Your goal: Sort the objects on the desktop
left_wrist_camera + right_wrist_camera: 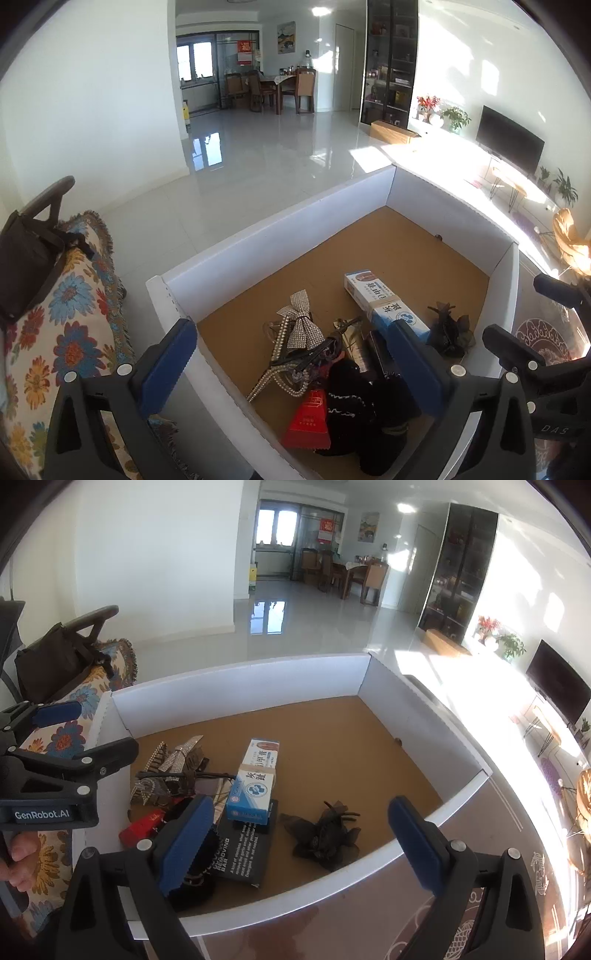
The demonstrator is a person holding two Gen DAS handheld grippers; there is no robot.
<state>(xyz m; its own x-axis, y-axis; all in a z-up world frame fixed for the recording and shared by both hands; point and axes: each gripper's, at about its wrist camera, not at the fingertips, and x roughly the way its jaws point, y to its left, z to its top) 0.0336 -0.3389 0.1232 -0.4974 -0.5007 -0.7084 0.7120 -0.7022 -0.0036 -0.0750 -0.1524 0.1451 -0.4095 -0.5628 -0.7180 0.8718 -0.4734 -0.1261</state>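
A white-walled box point(280, 221) with a brown floor holds the objects. A blue-and-white carton point(384, 302) lies mid-box, partly on a black printed card point(247, 845). Left of it are a rhinestone bow clip point(299, 325), a red packet point(308, 421) and dark fabric items point(354, 398). A dark flower clip point(325, 842) lies alone to the right. My left gripper point(291, 365) hangs open above the pile, touching nothing. My right gripper point(303, 845) is open over the box's near wall, the flower clip below the gap. Each gripper shows in the other's view: the left gripper point(85, 731), the right gripper point(535, 317).
A floral-covered seat point(74, 314) with a black bag point(26, 266) stands left of the box. The box rests on a patterned tabletop point(369, 934). A hand point(18, 853) holds the left gripper. The far half of the box floor point(332, 738) is bare.
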